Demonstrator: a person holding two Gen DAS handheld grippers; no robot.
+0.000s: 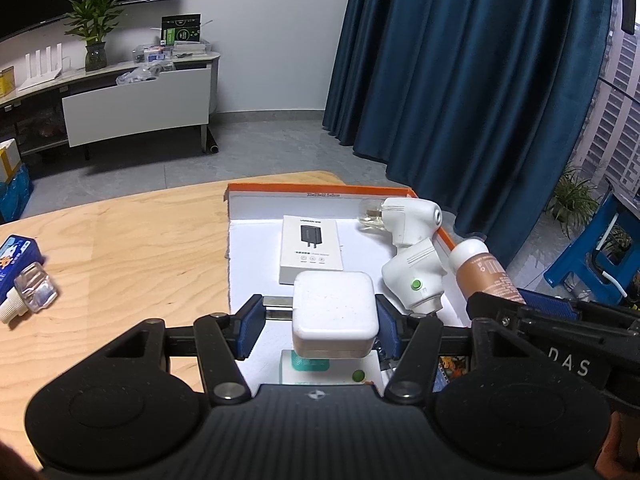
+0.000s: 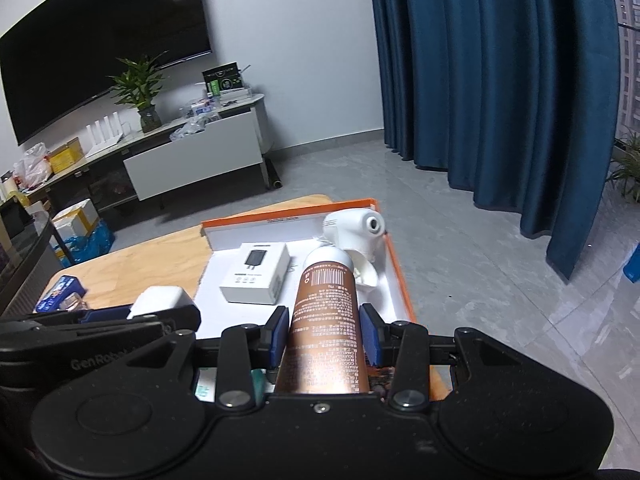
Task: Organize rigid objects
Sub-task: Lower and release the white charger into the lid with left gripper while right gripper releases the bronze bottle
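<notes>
My left gripper (image 1: 318,330) is shut on a white square charger block (image 1: 334,312), held just above the near end of the orange-rimmed white tray (image 1: 320,191); metal prongs on its left side meet the left pad. My right gripper (image 2: 325,332) is shut on a brown tube (image 2: 326,312) with a white cap, over the tray's right side (image 2: 402,280). In the left wrist view the tube (image 1: 486,272) and right gripper (image 1: 516,304) show at the right. A white charger box (image 1: 311,248) and two white plug-in devices (image 1: 416,276) lie in the tray.
A blue carton (image 1: 20,254) and a clear refill bottle (image 1: 34,288) lie on the wooden table (image 1: 140,240) at the left. A white and green box (image 1: 320,368) sits under the charger. Blue curtains, a TV cabinet and grey floor lie beyond.
</notes>
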